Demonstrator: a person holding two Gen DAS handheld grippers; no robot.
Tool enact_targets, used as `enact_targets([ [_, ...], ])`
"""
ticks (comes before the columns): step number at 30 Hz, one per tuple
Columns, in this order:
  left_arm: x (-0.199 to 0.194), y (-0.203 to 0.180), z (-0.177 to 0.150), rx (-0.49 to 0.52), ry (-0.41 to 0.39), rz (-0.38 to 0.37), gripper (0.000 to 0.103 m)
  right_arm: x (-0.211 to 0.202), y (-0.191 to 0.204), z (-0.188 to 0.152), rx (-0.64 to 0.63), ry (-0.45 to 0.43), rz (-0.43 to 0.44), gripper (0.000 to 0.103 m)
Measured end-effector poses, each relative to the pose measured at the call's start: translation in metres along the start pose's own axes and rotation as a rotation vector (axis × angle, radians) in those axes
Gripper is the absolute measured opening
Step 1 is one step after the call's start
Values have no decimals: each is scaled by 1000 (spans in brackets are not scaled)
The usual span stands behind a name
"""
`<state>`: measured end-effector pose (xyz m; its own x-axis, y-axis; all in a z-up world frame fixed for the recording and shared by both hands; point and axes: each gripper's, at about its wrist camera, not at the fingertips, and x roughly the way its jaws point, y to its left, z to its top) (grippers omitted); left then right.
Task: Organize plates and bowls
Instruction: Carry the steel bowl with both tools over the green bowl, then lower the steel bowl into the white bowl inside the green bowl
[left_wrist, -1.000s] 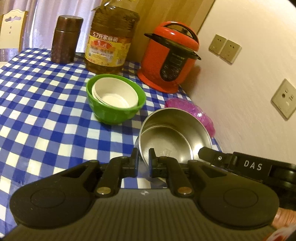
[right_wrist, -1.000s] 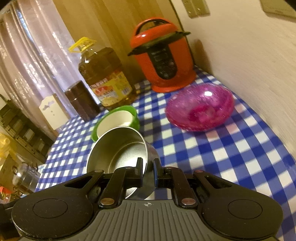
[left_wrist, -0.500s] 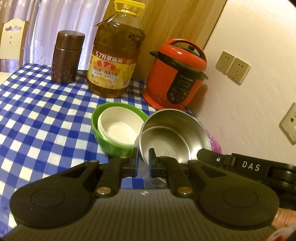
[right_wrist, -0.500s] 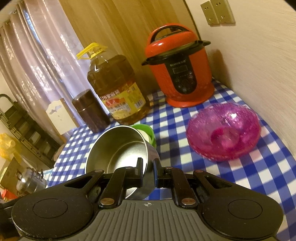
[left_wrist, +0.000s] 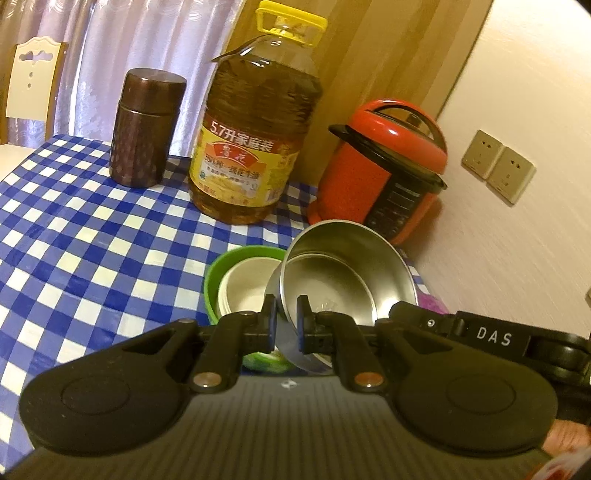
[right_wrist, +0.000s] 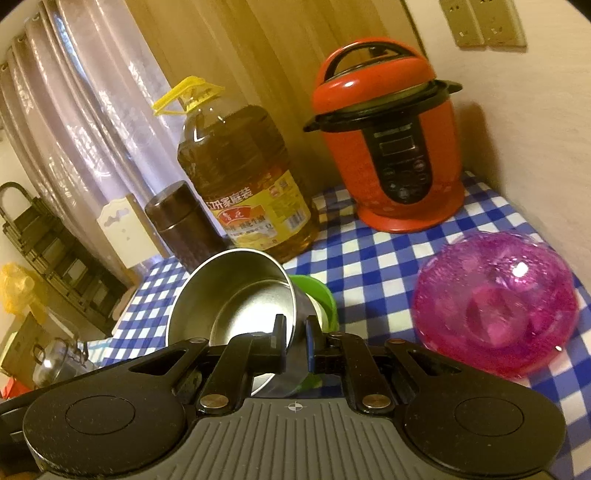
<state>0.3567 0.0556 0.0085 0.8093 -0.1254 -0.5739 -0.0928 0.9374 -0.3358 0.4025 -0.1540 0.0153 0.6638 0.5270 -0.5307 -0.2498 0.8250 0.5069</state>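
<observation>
Both your tools grasp one steel bowl.
Left tool (left_wrist: 286, 319) and right tool (right_wrist: 295, 338) pinch the steel bowl's (left_wrist: 347, 273) rim, over the green bowl (left_wrist: 216, 280).

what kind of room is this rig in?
Most likely a home dining or kitchen corner: a table with a blue checked tablecloth pushed against a wall, holding a red electric pressure cooker and a big cooking oil jug, with curtains and a dining chair behind.

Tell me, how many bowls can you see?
4. A steel bowl is held off the table, both grippers' fingers clamped on its rim. A white bowl sits nested in a green bowl below. A pink bowl stands near the wall. More may be hidden.
</observation>
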Motion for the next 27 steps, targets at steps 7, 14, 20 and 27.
enact_targets([
  [7, 20, 12, 14, -21, -8, -3, 9, 28, -2, 10, 2, 11, 4, 10],
  [14, 38, 20, 13, -41, 19, 16, 9, 52, -5, 15, -1, 36, -4, 9],
  [20, 50, 26, 8, -56, 57, 28, 9, 65, -9, 13, 0, 71, -13, 9],
  [27, 53, 29, 6, -62, 76, 43, 9, 73, -11, 11, 5, 102, -17, 9],
])
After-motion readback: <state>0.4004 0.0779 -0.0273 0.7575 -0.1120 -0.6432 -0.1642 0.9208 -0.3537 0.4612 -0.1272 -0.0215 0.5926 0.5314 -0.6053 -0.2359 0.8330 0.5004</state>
